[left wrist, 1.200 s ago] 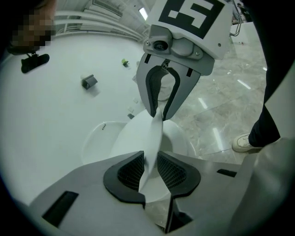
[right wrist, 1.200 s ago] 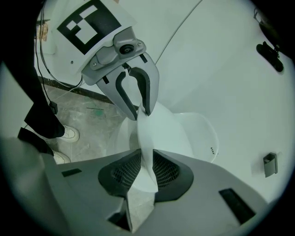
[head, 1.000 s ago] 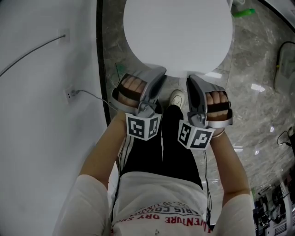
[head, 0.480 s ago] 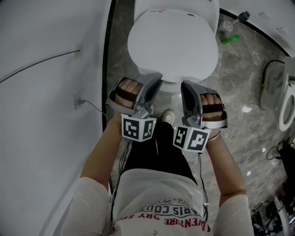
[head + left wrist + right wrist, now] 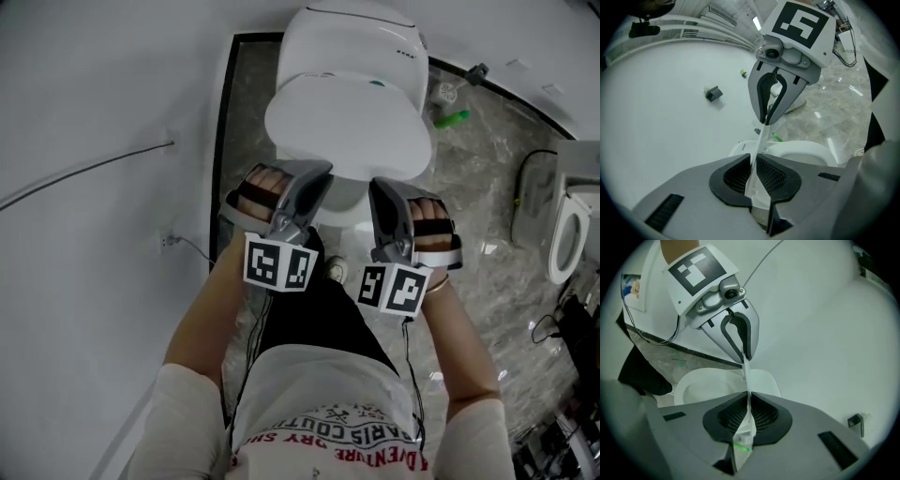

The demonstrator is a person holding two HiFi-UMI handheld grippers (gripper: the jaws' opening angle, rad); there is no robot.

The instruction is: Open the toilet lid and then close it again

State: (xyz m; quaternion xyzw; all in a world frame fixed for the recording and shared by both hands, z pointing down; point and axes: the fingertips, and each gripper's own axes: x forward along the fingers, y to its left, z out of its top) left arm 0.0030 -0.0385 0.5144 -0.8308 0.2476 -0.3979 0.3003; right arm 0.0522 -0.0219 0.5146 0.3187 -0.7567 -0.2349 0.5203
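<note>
Closed white toilet seen from above, with two hand-held grippers in front of it.

The smooth white oval toilet lid (image 5: 347,117) lies flat and shut on its bowl, at the far edge of the grey marble floor (image 5: 487,187), close beside the white wall (image 5: 84,112). A person in a white shirt and black trousers stands facing it, with both grippers side by side near the front rim of the lid and clear of it. The left gripper (image 5: 319,173) has just been closing its jaws, which now meet in a thin line and hold nothing. The right gripper (image 5: 380,190) also has its jaws drawn together and holds nothing. A small green object (image 5: 450,119) lies on the floor to the right of the toilet.
</note>
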